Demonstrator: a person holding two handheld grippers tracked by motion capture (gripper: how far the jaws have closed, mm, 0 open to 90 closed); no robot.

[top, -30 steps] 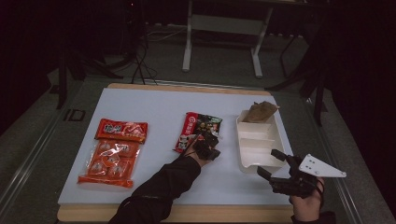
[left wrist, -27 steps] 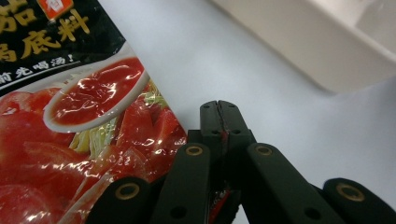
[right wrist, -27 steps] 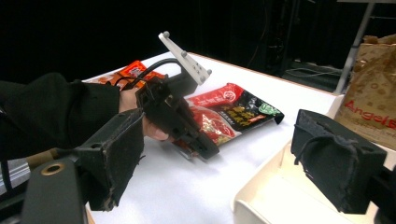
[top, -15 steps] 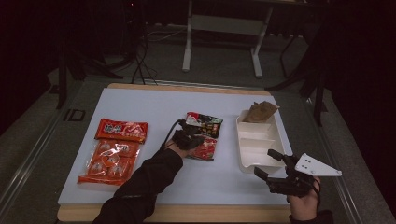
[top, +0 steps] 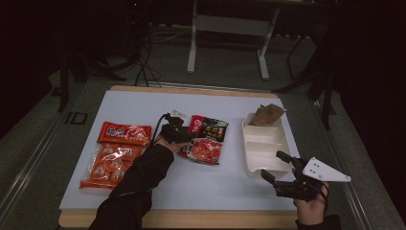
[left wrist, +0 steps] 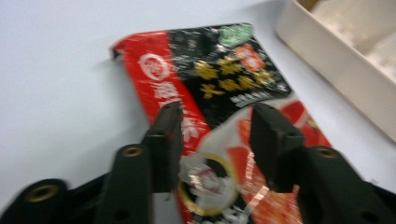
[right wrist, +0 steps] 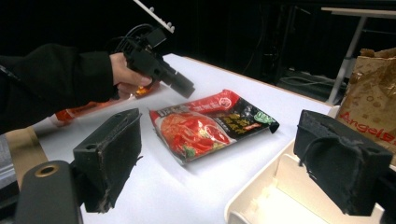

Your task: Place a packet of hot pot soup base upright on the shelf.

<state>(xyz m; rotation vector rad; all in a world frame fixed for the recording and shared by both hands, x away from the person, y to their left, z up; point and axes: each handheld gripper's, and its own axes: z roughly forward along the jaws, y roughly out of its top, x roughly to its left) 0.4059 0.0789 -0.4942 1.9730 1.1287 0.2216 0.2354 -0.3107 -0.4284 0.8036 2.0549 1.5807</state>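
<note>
A red and black food packet (top: 206,140) lies flat on the white table, left of a white compartment tray (top: 261,160). My left gripper (top: 183,136) sits at the packet's left edge. In the left gripper view the jaws of the left gripper (left wrist: 215,116) stand apart over the packet (left wrist: 219,74). They have just been opening, and the pads do not press on it. My right gripper (top: 274,165) hovers open at the tray's near right corner, with nothing between its fingers. The right gripper view looks past the open right gripper (right wrist: 224,119) at the packet (right wrist: 210,123) and the left gripper (right wrist: 184,88).
Two orange-red snack packets (top: 124,133) (top: 110,163) lie at the table's left. A brown paper bag (top: 265,115) stands in the tray's far compartment, and the near compartments (top: 263,143) hold nothing. Bare table lies along the front edge. Stands and cables are on the floor behind.
My left gripper has moved left from over the packet to its left edge, and its jaws have parted. The packet has turned slightly. The right gripper has stayed put.
</note>
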